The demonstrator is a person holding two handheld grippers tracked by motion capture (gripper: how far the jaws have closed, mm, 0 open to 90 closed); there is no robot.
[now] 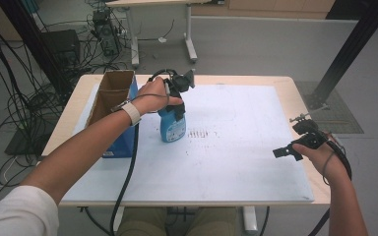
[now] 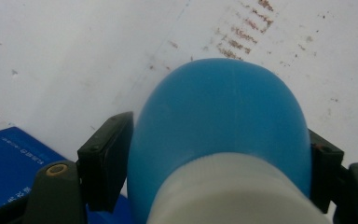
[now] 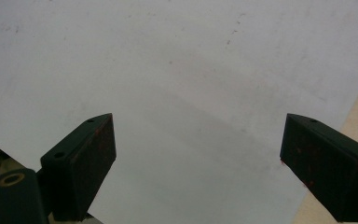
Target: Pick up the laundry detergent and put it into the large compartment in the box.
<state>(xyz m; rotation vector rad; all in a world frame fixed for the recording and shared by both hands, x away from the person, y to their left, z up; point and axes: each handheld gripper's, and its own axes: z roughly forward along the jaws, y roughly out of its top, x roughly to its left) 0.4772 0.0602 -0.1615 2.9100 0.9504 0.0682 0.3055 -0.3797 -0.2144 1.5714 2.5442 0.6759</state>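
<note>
Overall: one tabletop (image 1: 295,88) carrying one white sheet (image 1: 241,147), with two tools and one bottle in play.
Bottles: one, a blue bottle (image 1: 172,125) with a white neck, standing upright on the white sheet in the left half, just right of the box.
Boxes: one open cardboard box (image 1: 112,96) with blue sides, at the left edge of the sheet; whether it touches the bottle cannot be told.
Left tool (image 1: 178,101): one, held from above over the top of the bottle; in the left gripper view the left tool (image 2: 219,163) has a jaw on each side of the blue shoulder, pressed against it, so it is clamped on the bottle.
Left tool pads: two, one pad (image 2: 107,158) at the left flank of the bottle and the other at its right flank.
Right tool (image 1: 288,151): one, held at the near right of the sheet, well apart from the bottle; in the right gripper view the right tool (image 3: 198,163) has its jaws spread wide with nothing between them, so it is released.
Marks: one patch of small brownish marks (image 1: 199,133) on the sheet, just right of the bottle.
Forearms: two, entering from the near side, one to each tool.
</note>
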